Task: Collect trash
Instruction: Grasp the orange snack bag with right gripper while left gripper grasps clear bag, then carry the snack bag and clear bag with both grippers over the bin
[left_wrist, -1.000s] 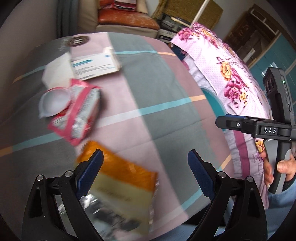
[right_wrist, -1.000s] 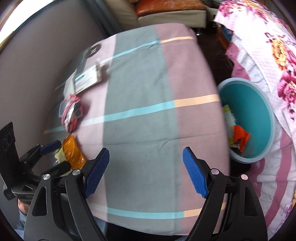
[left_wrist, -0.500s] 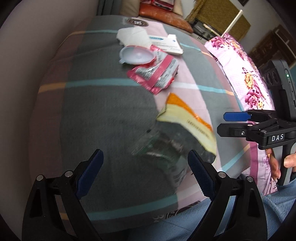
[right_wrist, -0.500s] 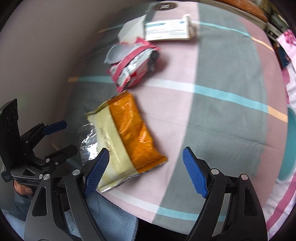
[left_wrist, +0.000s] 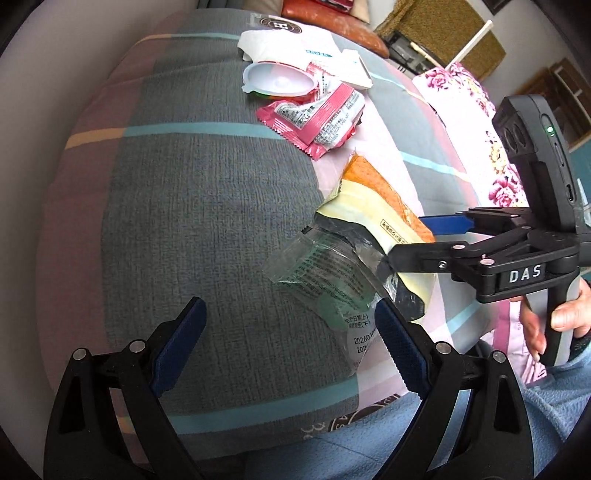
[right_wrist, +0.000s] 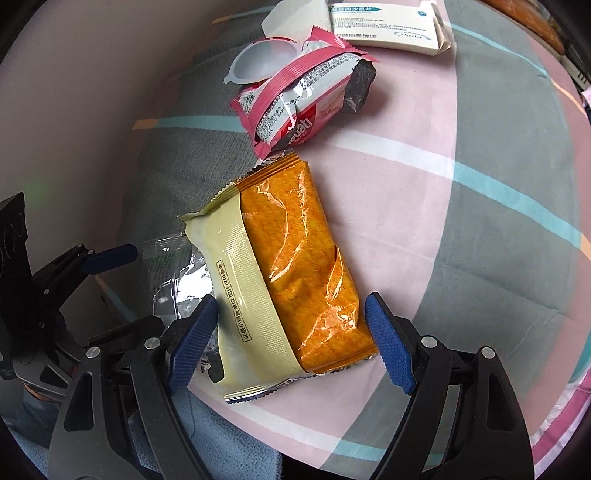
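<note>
- Our right gripper (right_wrist: 290, 332) is spread wide, its blue pads on either side of the near end of the orange-and-cream snack wrapper (right_wrist: 291, 273), without closing on it.
- The wrapper lies on the checked tablecloth (right_wrist: 461, 221), partly over a clear crinkled wrapper (left_wrist: 325, 280).
- Our left gripper (left_wrist: 288, 332) hangs released, grasping nothing, left of these.
- Farther away lies a pink wafer wrapper (right_wrist: 303, 107).

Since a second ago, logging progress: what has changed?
The right gripper swung from the teal bin to straddle the orange-and-cream snack wrapper, jaws open, nothing gripped. The left gripper shifted beside the clear crumpled wrapper. The pink wafer wrapper and white box stayed put.
</note>
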